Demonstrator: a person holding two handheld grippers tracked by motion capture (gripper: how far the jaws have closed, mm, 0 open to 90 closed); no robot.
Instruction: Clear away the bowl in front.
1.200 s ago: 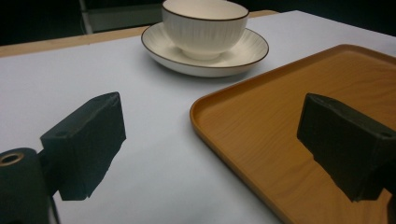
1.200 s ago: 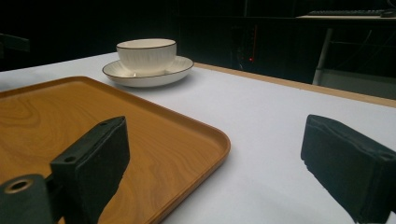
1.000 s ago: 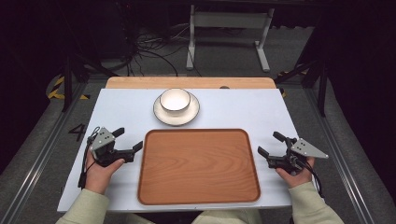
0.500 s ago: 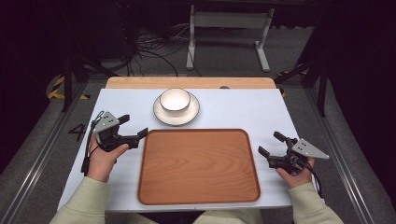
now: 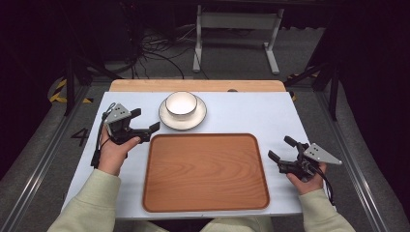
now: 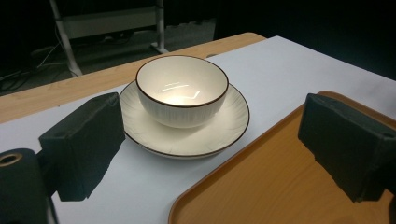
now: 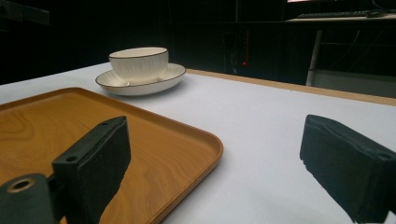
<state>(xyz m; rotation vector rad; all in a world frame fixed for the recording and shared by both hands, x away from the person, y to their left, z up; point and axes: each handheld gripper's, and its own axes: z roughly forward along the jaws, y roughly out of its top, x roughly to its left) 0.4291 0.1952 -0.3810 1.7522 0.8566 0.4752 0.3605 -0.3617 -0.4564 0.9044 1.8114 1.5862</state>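
Note:
A white bowl (image 5: 181, 103) with a dark rim sits on a white plate (image 5: 194, 122) at the back middle of the table. In front of them lies a bare wooden tray (image 5: 205, 171). My left gripper (image 5: 145, 120) is open, just left of the plate and off the tray's far left corner, pointing at the bowl. The left gripper view has the bowl (image 6: 182, 88) and plate (image 6: 187, 142) between its spread jaws, with the tray (image 6: 280, 182) at right. My right gripper (image 5: 280, 148) rests open beside the tray's right edge, and its view looks across the tray (image 7: 70, 126) to the bowl (image 7: 138, 63).
The white tabletop (image 5: 241, 113) has a wooden strip (image 5: 193, 85) along its far edge. A metal stand (image 5: 232, 29) and cables lie on the floor beyond. The person's sleeves come in from the bottom on both sides.
My left gripper has moved forward and to the right, closer to the plate and bowl. The right gripper has stayed put.

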